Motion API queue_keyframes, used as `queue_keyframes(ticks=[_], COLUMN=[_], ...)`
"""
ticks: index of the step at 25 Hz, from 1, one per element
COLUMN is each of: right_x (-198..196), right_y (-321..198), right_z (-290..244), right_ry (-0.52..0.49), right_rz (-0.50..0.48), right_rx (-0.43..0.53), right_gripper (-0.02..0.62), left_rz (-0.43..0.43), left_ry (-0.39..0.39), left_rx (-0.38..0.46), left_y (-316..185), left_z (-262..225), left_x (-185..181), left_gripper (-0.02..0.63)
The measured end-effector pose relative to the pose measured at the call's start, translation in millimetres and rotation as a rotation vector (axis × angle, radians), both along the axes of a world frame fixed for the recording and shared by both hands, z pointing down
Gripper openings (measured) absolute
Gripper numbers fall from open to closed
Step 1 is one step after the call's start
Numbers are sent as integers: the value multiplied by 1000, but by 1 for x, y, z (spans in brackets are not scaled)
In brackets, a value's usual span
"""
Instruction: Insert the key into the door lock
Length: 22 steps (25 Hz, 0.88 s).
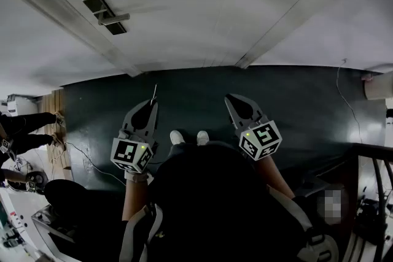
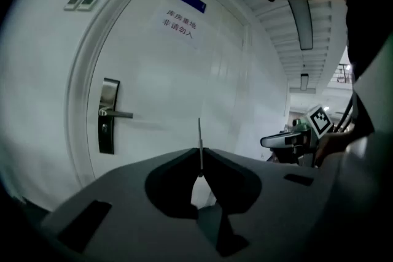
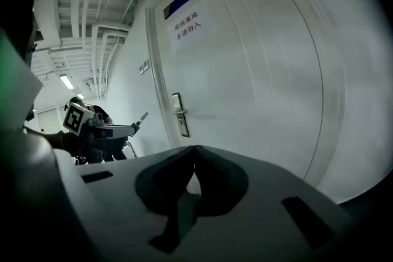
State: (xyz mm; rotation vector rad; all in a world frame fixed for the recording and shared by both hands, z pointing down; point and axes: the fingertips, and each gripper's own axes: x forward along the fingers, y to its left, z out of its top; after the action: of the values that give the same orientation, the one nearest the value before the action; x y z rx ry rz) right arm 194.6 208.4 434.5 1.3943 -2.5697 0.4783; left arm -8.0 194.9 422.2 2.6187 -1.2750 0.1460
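Approach step. Left tool (image 2: 199, 151) is clamped on the key (image 2: 199, 132), well apart from the door lock (image 2: 108, 135). Right tool (image 3: 195, 148) has jaws together, empty. Next move likely requires advancing and aligning blade with keyhole.

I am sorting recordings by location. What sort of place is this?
Probably an indoor corridor in an office or utility building: a closed white door with a lever handle and lock plate, a paper notice on it, and strip lights and exposed pipes overhead.
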Motion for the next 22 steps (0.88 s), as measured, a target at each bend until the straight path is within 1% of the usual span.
queue_keyframes(ticks=[3, 8, 12, 16, 22], right_x=[-11, -32, -50, -72, -100], right_y=[-1, -10, -14, -24, -30], right_z=[-4, -8, -8, -6, 1], right_ry=[6, 12, 12, -2, 13], right_rz=[-6, -5, -8, 11, 25], right_rx=[12, 19, 17, 11, -7], right_gripper=[15, 15, 15, 15, 15], left_rz=[-18, -54, -61, -66, -47], left_ry=[3, -17, -13, 4, 15], left_rx=[22, 30, 15, 2, -24], left_y=[-4, -13, -14, -19, -21], left_z=[-9, -11, -5, 2, 18], left_x=[-9, -32, -57, -86, -118], left_gripper=[29, 29, 29, 29, 29])
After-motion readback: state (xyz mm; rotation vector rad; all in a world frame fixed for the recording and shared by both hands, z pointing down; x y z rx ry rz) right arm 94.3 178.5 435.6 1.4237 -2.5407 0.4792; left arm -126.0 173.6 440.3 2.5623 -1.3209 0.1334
